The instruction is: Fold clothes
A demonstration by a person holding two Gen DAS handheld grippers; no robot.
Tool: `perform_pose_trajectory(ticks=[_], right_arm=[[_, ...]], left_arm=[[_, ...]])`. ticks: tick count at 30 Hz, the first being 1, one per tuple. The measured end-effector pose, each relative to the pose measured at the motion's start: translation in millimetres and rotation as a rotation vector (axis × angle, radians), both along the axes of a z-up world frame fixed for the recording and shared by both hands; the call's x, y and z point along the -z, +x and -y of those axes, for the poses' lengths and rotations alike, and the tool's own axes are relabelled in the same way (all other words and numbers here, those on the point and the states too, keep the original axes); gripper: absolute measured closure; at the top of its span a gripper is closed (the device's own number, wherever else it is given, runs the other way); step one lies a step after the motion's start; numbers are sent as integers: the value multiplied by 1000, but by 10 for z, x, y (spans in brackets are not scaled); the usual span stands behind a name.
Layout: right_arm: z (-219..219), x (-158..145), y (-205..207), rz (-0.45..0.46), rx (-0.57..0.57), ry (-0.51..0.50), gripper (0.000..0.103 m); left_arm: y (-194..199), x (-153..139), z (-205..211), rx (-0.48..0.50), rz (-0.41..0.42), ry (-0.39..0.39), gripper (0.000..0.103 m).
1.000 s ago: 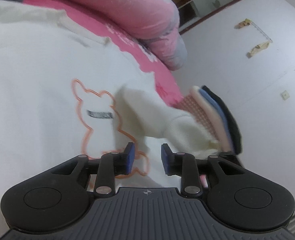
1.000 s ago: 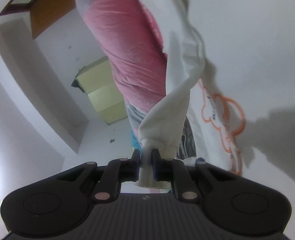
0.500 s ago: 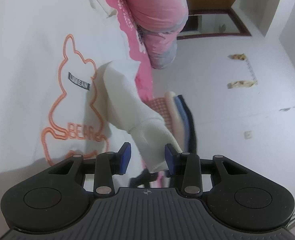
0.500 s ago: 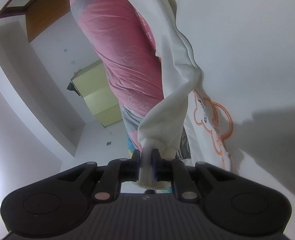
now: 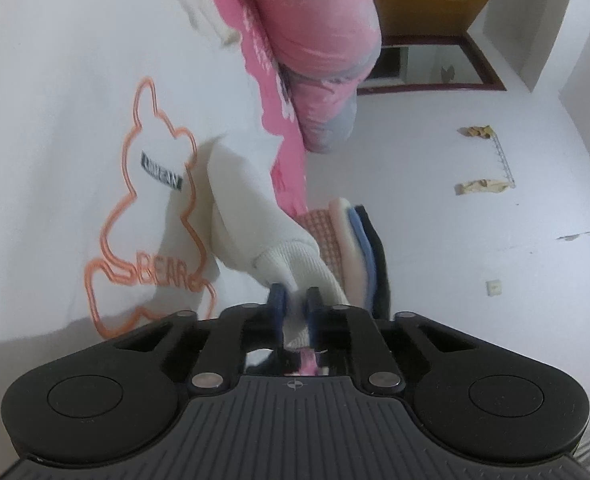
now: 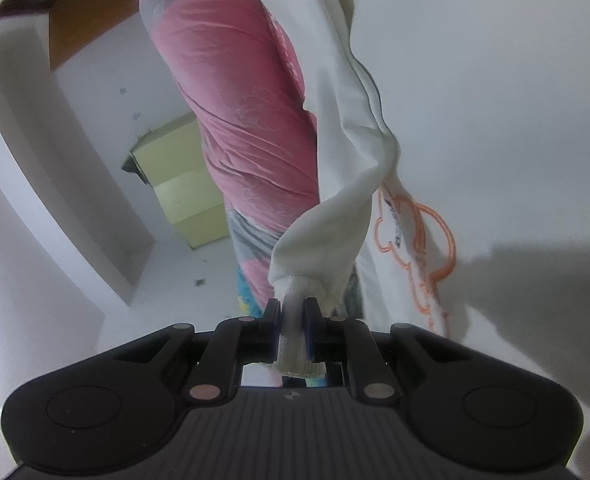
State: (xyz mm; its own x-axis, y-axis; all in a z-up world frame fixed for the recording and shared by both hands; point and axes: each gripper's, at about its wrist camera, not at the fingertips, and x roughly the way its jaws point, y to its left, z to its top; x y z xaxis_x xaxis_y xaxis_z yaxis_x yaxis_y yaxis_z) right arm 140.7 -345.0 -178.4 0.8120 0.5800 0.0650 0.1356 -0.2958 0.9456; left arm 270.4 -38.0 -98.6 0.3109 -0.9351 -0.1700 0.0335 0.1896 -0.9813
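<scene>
Both of our grippers are clamped on sleeve cuffs of the white sweatshirt; it lies spread flat on the pink bed sheet, orange bear outline with "BEAR" lettering facing up.

Left gripper: blue pads pressed onto the ribbed left cuff; cuff end pokes back through the jaws; that sleeve runs from the cuff across the bear print onto the shirt body; motion blur around the pads.

Right gripper: jaws pinching the right cuff, ribbed hem hanging out behind the pads; its sleeve rises off the shirt, twisted and bunched, then runs up along the shirt's edge; part of the orange print visible just beside it.

Surroundings: rolled pink duvet sits along the bed edge past the shirt; in the right view it is just behind the lifted sleeve; a stack of folded clothes (pink check, cream, blue, black layers) sits right beside the left cuff, touching or nearly so, we can't tell which; white wall beyond; wood-framed window upper right; yellow-green cabinet in the right view.
</scene>
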Motion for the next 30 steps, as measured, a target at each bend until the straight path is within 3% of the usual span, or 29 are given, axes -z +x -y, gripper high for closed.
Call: perform_pose_trajectory(ticks=[8, 10, 12, 14, 17, 21, 25, 27, 29, 30], right_arm=[[32, -296, -22, -1, -9, -307, 88], [3, -502, -78, 51, 4, -483, 84], [-104, -741, -136, 134, 2, -660, 69], [-244, -970, -190, 214, -8, -837, 49], [-557, -1215, -216, 293, -50, -1094, 40], [-986, -1295, -142, 277, -69, -1350, 39], [-1238, -1272, -63, 254, -13, -1491, 43], [-1364, -1245, -30, 241, 15, -1574, 60], [-1400, -1229, -60, 228, 40, -1658, 90], [-1435, -1258, -92, 254, 51, -1728, 91]], left_arm=[[49, -75, -128, -94, -3, 29, 101], [62, -92, -157, -115, -5, 34, 102], [81, -100, -169, -122, -16, 28, 102], [99, -108, -178, -128, -25, 22, 102], [110, -128, -154, -135, -31, 13, 102], [110, -174, -130, -135, -21, 18, 102], [126, -206, -159, -143, -6, 32, 102], [134, -221, -174, -147, 1, 38, 102], [142, -237, -189, -151, 9, 45, 102], [146, -245, -196, -153, 12, 48, 102]])
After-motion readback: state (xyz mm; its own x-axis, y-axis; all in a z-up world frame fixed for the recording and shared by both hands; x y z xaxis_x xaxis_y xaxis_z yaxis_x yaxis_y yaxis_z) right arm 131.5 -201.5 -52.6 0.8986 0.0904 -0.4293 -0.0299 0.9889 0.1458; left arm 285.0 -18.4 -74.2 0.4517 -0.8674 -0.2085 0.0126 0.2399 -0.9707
